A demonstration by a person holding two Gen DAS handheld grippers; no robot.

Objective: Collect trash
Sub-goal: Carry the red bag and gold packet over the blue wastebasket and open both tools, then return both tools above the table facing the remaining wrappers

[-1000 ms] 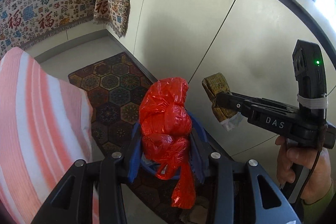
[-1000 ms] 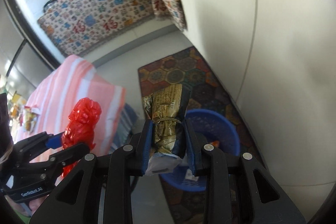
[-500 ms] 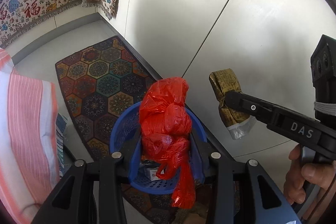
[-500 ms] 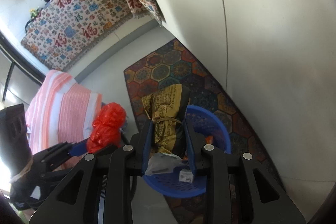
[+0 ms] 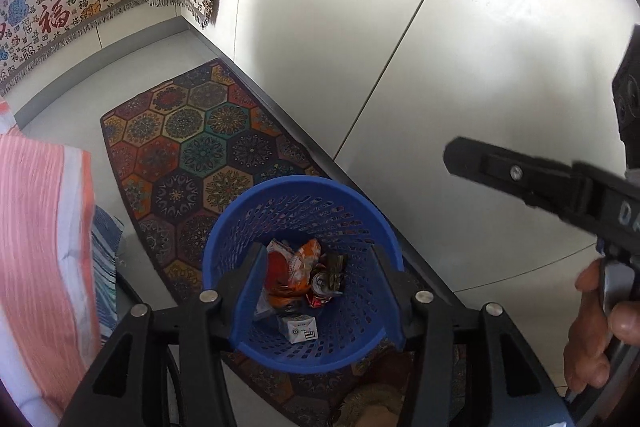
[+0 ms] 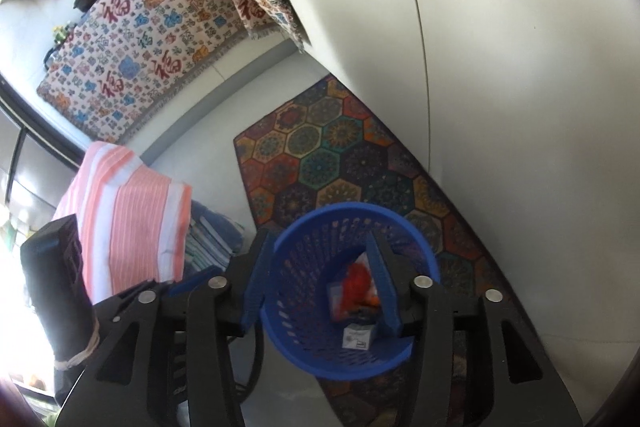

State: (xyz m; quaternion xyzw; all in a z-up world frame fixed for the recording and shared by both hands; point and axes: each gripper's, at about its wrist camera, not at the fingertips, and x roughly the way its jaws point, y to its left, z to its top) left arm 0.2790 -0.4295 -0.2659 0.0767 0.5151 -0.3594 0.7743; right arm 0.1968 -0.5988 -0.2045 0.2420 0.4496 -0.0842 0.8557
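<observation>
Left wrist view
- Step in hand: dropping trash into the round blue perforated plastic basket (image 5: 304,267), which stands at the near end of the multicoloured hexagon-patterned rug (image 5: 192,155), close to the rug's wall-side edge.
- Left gripper (image 5: 316,291): jaws have just been opening; they stand apart with nothing between them, directly over the basket mouth.
- Right gripper (image 5: 460,157): seen from the side at the right edge, held by a hand (image 5: 592,327); its tip carries nothing.
- Trash location: at the basket floor lie the crumpled red and orange plastic wrappers (image 5: 288,275), a red drinks can (image 5: 320,287) and a small white printed carton (image 5: 302,327).
- Doing it well: I judge the release sound; keep both tools centred over the rim until everything settles, then lift straight up so no finger catches the rim.
- Count: one basket, one rug, one can, one carton; the wrappers are too tangled to count.

Right wrist view
- Right gripper (image 6: 316,291): jaws have just been opening; now apart and empty, straddling the basket (image 6: 348,359) near rim.
- Left gripper (image 6: 192,281): partly visible at left, beside the pink-and-white striped cloth (image 6: 128,215).
- Trash location: orange wrapper (image 6: 356,283) and white carton (image 6: 360,337) inside the basket.
- Count: two grippers, one basket, one striped cloth, one patterned wall hanging (image 6: 160,39).
</observation>
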